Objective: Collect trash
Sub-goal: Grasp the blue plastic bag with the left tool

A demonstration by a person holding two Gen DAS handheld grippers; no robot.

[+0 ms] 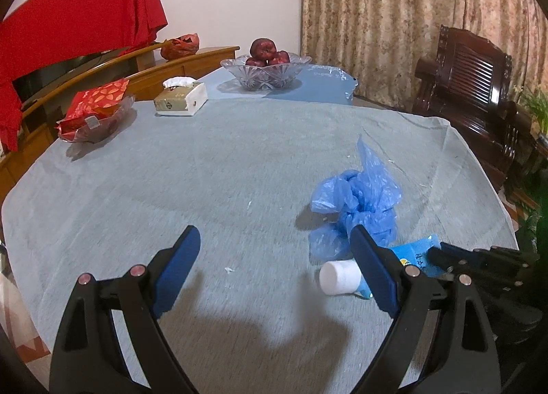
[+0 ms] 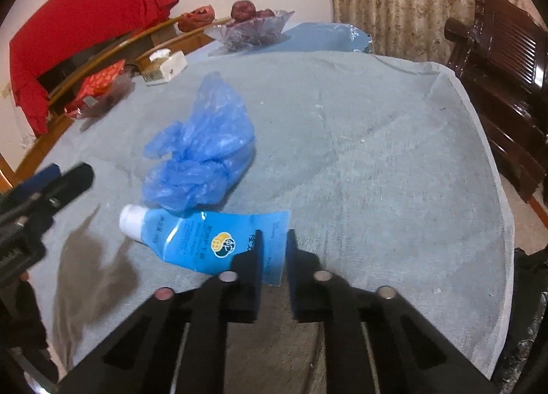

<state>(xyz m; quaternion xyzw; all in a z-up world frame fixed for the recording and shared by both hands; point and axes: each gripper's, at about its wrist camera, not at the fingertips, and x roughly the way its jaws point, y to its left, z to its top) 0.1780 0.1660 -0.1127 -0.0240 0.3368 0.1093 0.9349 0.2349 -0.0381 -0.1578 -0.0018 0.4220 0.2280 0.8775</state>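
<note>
Pinching the flat crimped end of the blue tube [image 2: 219,239], my right gripper [image 2: 274,250] has its jaws pressed together on it; the tube lies on the grey tablecloth [image 2: 376,161], white cap leftward. My left gripper [image 1: 274,270] stands spread, empty. Just beyond: crumpled blue plastic bag [image 2: 202,150]. Far: tissue box [image 1: 181,97], glass fruit bowl [image 1: 265,72].

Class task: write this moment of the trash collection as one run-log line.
right gripper: jaws shut on blue tube at flat end | left gripper: jaws open, empty | blue plastic bag: on table cloth, untouched
</note>
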